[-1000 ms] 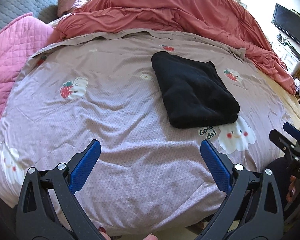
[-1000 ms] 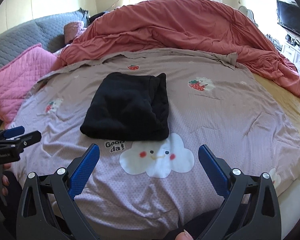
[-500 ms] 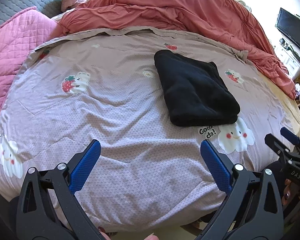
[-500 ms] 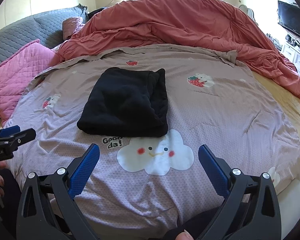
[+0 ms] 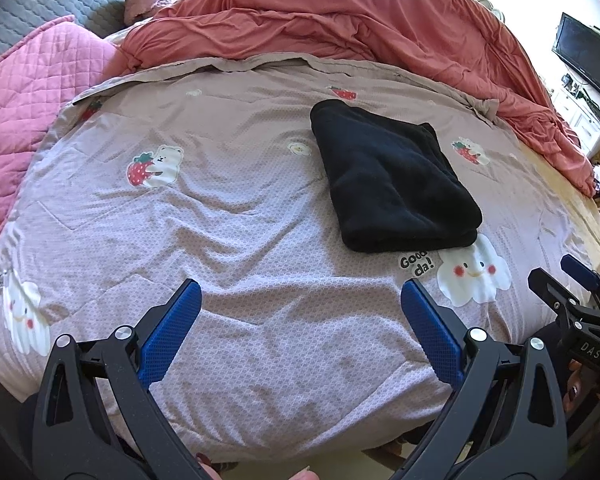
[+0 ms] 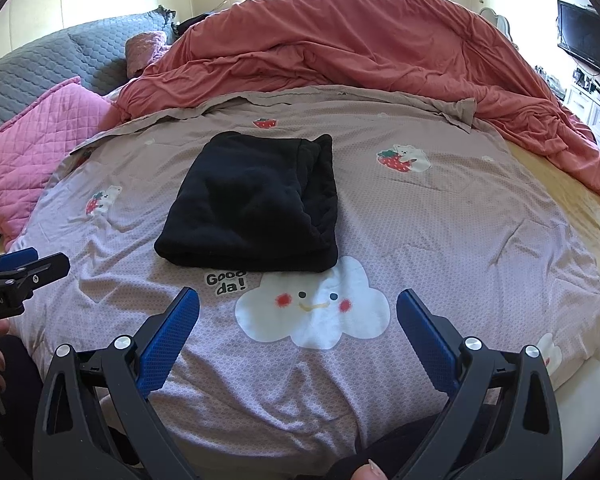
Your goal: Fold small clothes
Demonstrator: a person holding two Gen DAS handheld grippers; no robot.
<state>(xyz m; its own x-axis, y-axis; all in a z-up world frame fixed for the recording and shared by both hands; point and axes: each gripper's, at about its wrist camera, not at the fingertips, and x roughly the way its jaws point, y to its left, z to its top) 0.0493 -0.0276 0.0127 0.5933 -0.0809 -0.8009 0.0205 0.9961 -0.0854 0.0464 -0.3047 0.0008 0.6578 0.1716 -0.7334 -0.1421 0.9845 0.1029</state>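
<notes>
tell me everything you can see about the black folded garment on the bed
The black fleecy folded garment lies flat as a thick, roughly rectangular bundle of several layers on the lilac cartoon-print quilt. Its fabric looks soft and fuzzy. The near edge is a rounded fold; layered edges show along its right side. It sits just beyond the white smiling cloud print, covering part of the lettering beside it. Nothing touches it except the quilt; both tongs stand open, well short of it.

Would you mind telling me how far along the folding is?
Done: the black garment lies folded into a compact rectangle on the quilt. In hand: nothing; the left tool and right tool are open and empty, short of it. Left: no unfolded clothes visible.
</notes>
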